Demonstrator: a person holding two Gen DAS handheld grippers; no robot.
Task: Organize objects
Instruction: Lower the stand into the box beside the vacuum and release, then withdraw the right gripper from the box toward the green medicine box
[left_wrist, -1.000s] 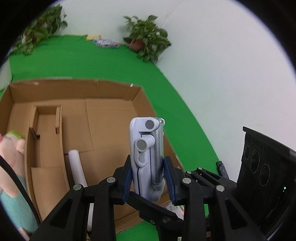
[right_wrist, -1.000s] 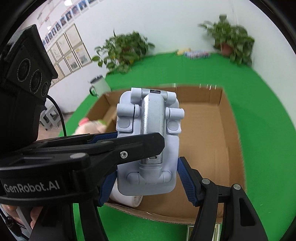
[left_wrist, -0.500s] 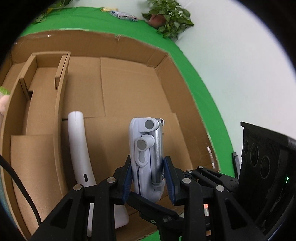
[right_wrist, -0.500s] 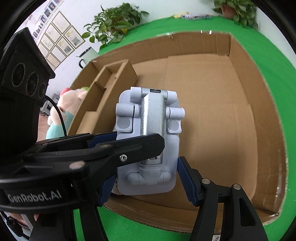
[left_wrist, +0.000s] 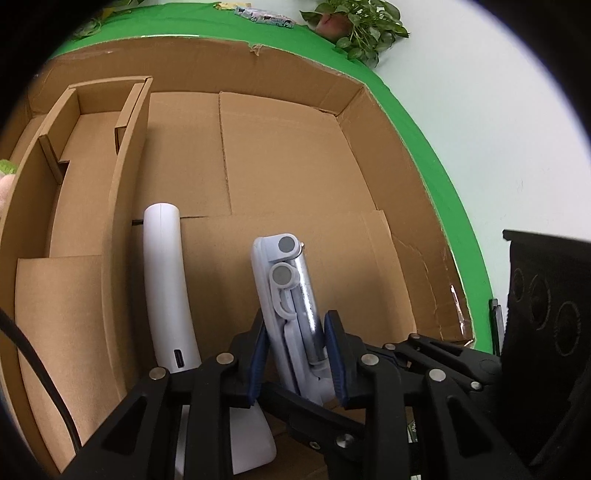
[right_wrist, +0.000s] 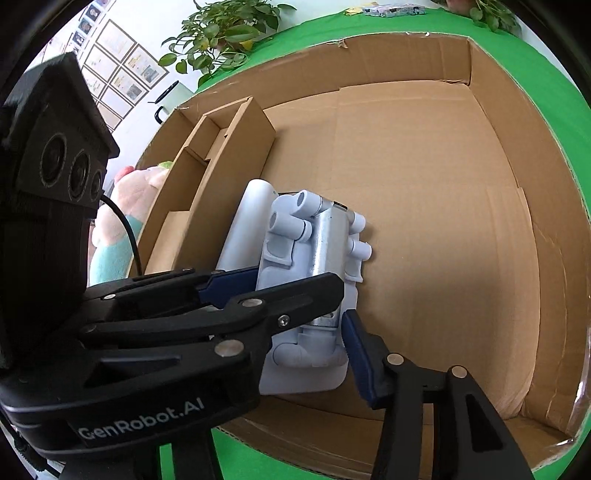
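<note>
Left gripper (left_wrist: 297, 347) fingers clamped on folded phone stand (left_wrist: 288, 306), holding it low inside cardboard box (left_wrist: 295, 155), near front wall. Right gripper (right_wrist: 295, 314) fingers spread wide either side of same stand (right_wrist: 314, 273), can't tell if touching. White curved handle thing (left_wrist: 166, 280) lies on box floor just beside stand, against cardboard divider (left_wrist: 125, 177). Plush toy (right_wrist: 140, 192) outside box's left wall.
</note>
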